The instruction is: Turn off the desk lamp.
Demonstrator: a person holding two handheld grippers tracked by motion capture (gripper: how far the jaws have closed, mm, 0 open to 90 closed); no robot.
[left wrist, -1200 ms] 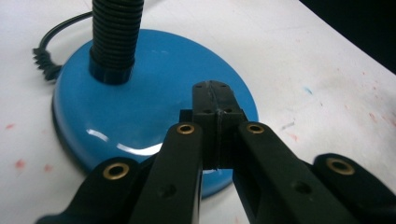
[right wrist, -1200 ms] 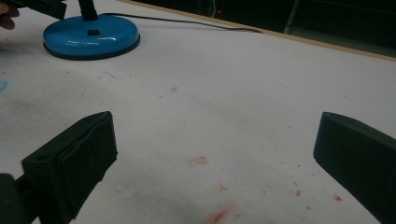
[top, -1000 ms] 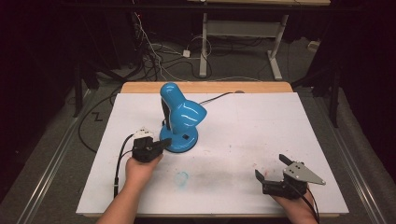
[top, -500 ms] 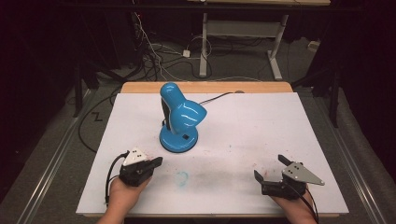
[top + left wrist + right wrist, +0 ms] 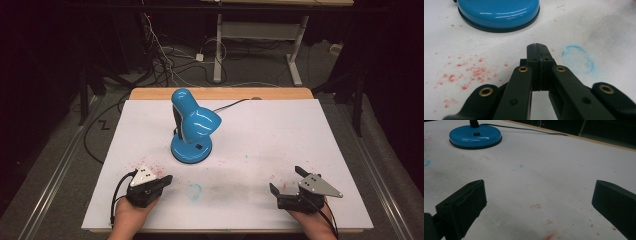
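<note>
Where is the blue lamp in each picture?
High view: the blue lamp stands left of the middle, on the white table.
Left gripper view: its round base sits at the top, left of the middle.
Right gripper view: the base sits at the top left.
Shared landmark: the blue ring stain.

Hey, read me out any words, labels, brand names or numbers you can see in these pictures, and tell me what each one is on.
None can be read: the blue lamp, its base, the white table sheet and both tools bear no legible text.
A Z-shaped mark lies on the floor; whether it is a letter cannot be told.
</note>
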